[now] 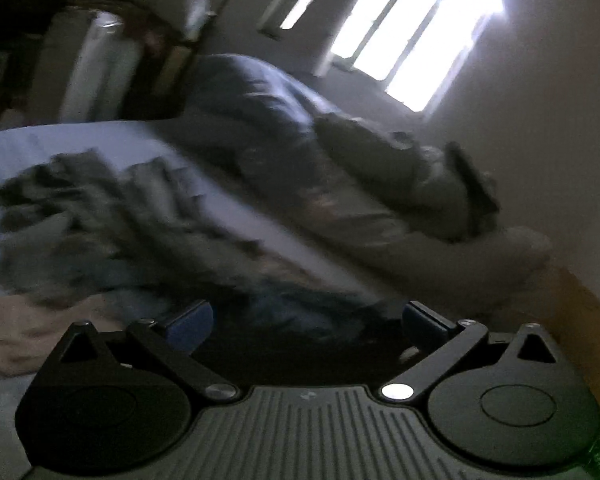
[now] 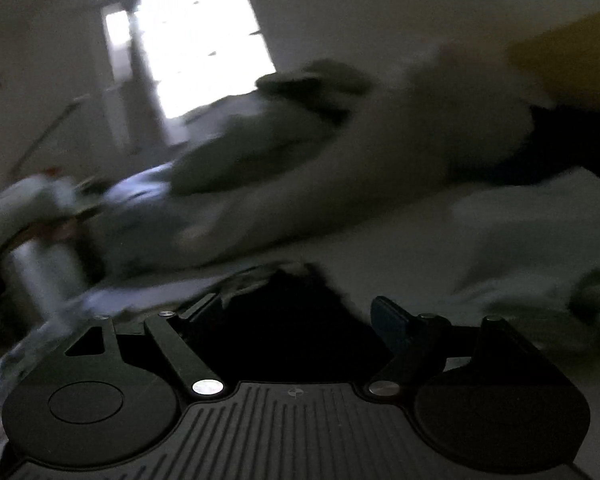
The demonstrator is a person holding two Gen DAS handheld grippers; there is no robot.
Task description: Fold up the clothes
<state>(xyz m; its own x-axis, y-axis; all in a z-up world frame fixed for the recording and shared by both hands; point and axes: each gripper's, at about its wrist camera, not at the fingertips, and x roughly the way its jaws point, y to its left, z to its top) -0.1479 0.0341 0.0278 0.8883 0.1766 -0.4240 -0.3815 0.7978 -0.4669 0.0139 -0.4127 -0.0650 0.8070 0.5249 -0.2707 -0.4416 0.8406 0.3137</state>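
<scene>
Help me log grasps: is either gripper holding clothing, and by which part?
Neither. The left gripper and right gripper are both open, with dark fabric lying between the fingers, unpinched.

Left gripper (image 1: pixel 306 322) showing a black ribbed housing, two round black discs, silver pivot screws, blue finger pads (image 1: pixel 192 322) beyond the linkages, right gripper (image 2: pixel 300 316) showing the same black ribbed build, blue pad (image 2: pixel 390 320).

Both views motion-blurred & dim. I can't tell what the dark cloth (image 2: pixel 284 312) between the right tongs (image 2: pixel 300 316) is; garments on bed (image 1: pixel 40 144) just smears.
</scene>
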